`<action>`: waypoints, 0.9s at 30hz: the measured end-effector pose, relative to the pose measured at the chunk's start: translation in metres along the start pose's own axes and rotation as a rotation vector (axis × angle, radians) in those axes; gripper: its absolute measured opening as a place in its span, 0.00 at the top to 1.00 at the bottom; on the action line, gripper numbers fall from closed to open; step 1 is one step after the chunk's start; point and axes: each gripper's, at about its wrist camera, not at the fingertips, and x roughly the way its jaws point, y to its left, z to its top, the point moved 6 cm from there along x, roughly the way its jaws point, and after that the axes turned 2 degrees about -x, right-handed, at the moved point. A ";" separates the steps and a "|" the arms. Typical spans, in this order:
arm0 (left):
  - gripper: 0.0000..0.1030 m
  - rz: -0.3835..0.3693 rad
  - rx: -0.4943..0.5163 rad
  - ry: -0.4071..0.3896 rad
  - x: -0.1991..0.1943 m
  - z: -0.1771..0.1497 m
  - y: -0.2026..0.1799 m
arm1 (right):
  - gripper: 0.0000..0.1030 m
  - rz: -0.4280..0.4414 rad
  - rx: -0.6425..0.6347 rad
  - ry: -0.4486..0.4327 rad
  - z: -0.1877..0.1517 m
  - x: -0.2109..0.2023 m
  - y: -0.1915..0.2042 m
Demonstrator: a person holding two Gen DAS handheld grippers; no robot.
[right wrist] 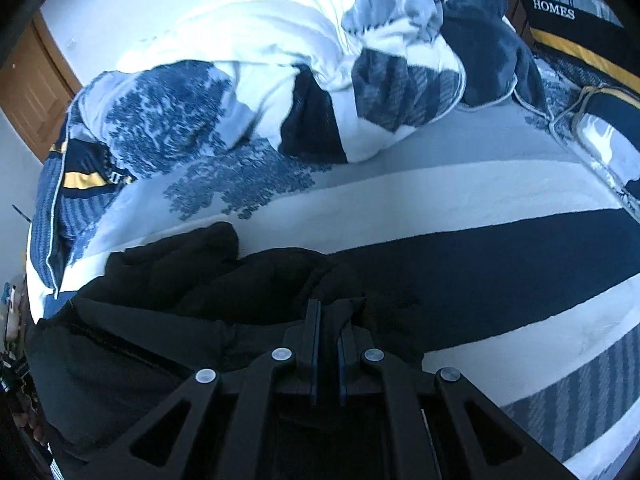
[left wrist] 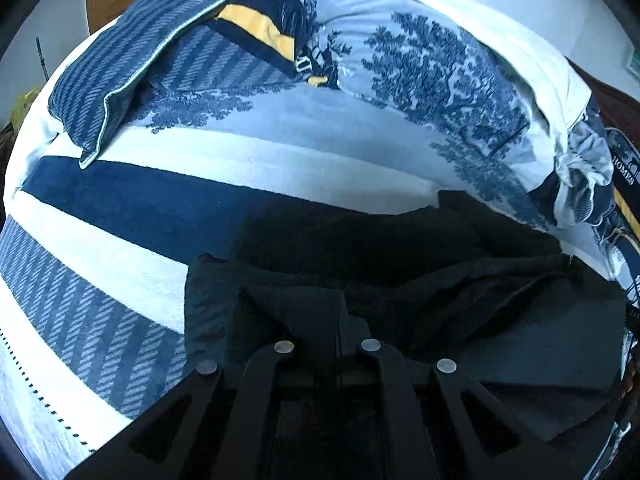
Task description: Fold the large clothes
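Garment (left wrist: 400, 280) is lying dark and rumpled on the bed (left wrist: 120, 200), both grippers clenching its cloth.

Left gripper (left wrist: 338, 336) is pinching a fold at 6 o'clock in its view, jaws clamped on fabric; right gripper (right wrist: 329, 332) is gripping a bunched edge between its blue pads, also at 6 o'clock. Folding looks barely begun: the garment is still heaped in soft, thick wrinkles with no flat, squared layers showing. Under it the striped blanket is looking fuzzy, navy and white bands running across. A crumpled duvet (right wrist: 240, 80) printed with blue trees is piling up at 12 o'clock.
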 end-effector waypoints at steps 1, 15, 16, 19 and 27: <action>0.94 0.002 0.000 0.000 0.002 0.000 0.001 | 0.93 -0.002 0.004 0.005 0.000 0.004 -0.001; 0.84 -0.054 -0.006 -0.007 -0.011 0.002 0.000 | 0.67 0.012 0.017 0.005 0.001 -0.005 0.001; 0.80 -0.052 -0.007 -0.011 -0.015 0.003 0.001 | 0.43 0.010 0.018 -0.004 0.002 -0.009 0.001; 0.65 -0.043 0.010 -0.038 -0.030 0.005 -0.002 | 0.23 0.016 0.020 -0.033 0.005 -0.023 0.000; 0.30 0.078 0.098 -0.160 -0.083 0.012 -0.011 | 0.23 0.032 0.031 -0.062 0.004 -0.060 0.000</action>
